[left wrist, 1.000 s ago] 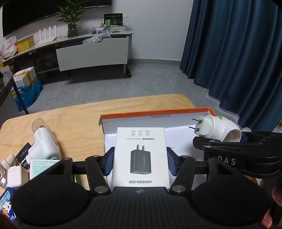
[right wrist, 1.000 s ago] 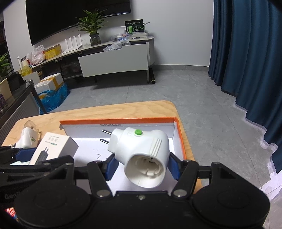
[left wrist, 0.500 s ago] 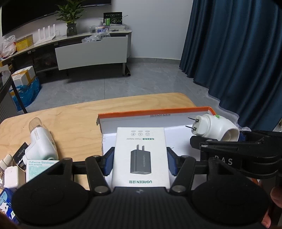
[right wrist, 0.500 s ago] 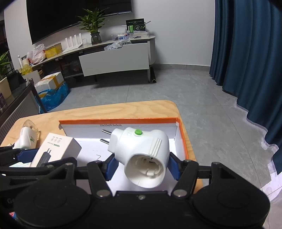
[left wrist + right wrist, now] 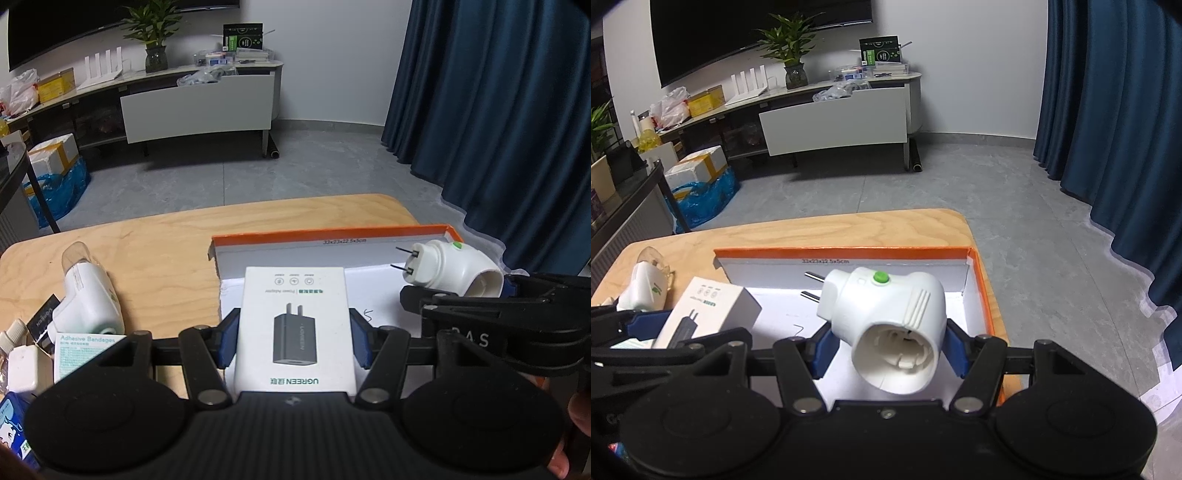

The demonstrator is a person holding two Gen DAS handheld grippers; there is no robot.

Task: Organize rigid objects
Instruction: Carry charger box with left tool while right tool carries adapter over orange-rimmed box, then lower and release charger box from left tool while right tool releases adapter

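Left hand-held gripper [image 5: 294, 341] clamps charger box [image 5: 295, 328]; right hand-held gripper [image 5: 886, 345] clamps white plug adapter [image 5: 890, 325].

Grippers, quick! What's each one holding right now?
Left gripper: shut on the white charger box.
Right gripper: shut on the white plug adapter.

left gripper [image 5: 294, 341]: jaws clamped, level, loaded | right gripper [image 5: 888, 345]: jaws clamped, level, loaded; side by side

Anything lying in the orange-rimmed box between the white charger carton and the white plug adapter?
No object: only bare white floor of the orange-rimmed box separates charger carton from plug adapter, seen in the left wrist view.
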